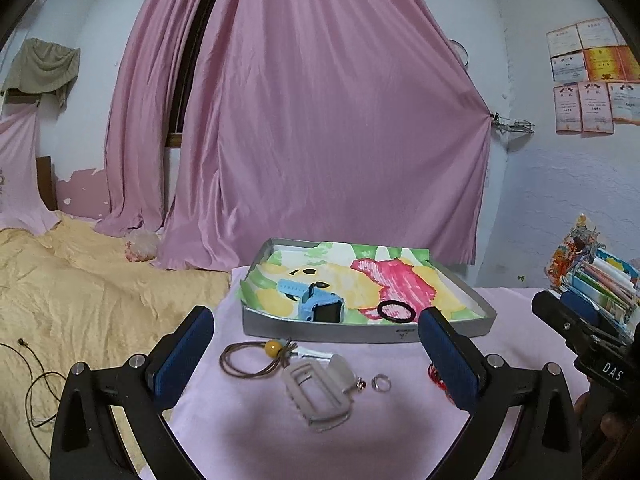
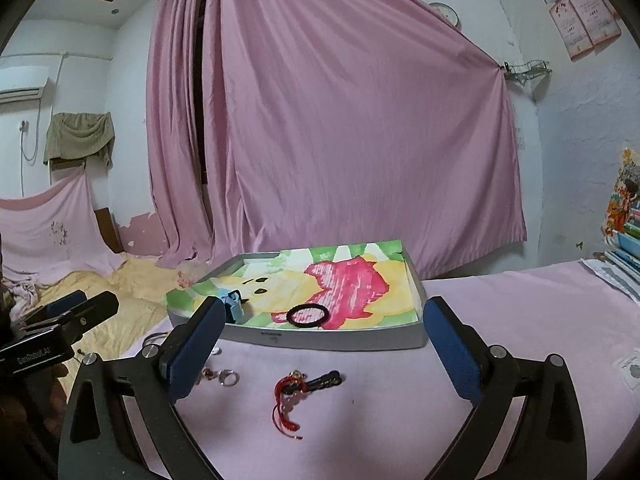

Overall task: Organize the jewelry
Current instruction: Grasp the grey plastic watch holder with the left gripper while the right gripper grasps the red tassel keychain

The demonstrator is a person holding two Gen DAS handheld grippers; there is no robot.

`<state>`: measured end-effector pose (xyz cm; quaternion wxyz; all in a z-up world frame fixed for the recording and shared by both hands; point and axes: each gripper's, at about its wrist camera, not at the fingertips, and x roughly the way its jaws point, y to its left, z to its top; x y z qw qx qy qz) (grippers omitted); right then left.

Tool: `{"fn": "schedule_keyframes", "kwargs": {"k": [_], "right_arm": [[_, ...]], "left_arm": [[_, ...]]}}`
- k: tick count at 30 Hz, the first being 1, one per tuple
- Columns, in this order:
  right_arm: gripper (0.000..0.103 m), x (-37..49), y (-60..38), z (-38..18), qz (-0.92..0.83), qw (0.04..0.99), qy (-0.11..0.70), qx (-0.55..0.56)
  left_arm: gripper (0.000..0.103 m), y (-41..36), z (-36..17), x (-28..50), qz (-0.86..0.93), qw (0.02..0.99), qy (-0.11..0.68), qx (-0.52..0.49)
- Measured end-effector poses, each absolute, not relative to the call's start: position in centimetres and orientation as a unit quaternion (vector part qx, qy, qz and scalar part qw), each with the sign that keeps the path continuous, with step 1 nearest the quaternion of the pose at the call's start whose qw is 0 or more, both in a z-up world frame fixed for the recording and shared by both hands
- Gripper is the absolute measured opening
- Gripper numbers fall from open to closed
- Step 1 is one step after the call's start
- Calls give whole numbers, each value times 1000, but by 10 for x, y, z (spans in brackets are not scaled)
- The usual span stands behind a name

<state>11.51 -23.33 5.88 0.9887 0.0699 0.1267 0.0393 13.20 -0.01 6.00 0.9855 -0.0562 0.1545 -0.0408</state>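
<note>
A shallow grey tray [image 1: 360,328] [image 2: 340,338] lined with a colourful drawing holds a blue watch [image 1: 320,306] [image 2: 234,306] and a black ring-shaped band [image 1: 396,312] [image 2: 308,315]. On the pink cloth in front of it lie a brown cord with a yellow bead [image 1: 260,356], a grey watch strap [image 1: 320,392], a small silver ring [image 1: 381,383] [image 2: 227,378] and a red tasselled charm [image 2: 296,396] [image 1: 436,378]. My left gripper [image 1: 316,348] hovers open over the cord and strap. My right gripper [image 2: 326,344] is open above the red charm.
A stack of books and papers [image 1: 596,280] [image 2: 624,248] stands at the right. Yellow bedding [image 1: 80,300] with a thin cable [image 1: 36,384] lies to the left. Pink curtains [image 1: 320,120] hang behind the tray.
</note>
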Motion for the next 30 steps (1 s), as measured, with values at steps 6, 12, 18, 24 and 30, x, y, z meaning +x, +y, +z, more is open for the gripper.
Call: {"fn": "schedule_keyframes", "kwargs": {"k": [6,12,18,24,30], "right_arm": [[97,100,-228,53,37,991,116,56],[97,96,-220,44,38,990,133,41],[97,100,-215,37,41,986,158,29],[97,111,-212,26,51,978,203,19],[97,131,-208,16,73,962,261,18]], "left_arm": [[102,6,52,118,-36,987,150,-55],[102,10,39,113,-35,984,166,-50],[102,14,25,115,-37,980,191,-50],[102,14,14,126,-50,970,233,-54],[102,14,3,148,-66,952,293,-63]]}}
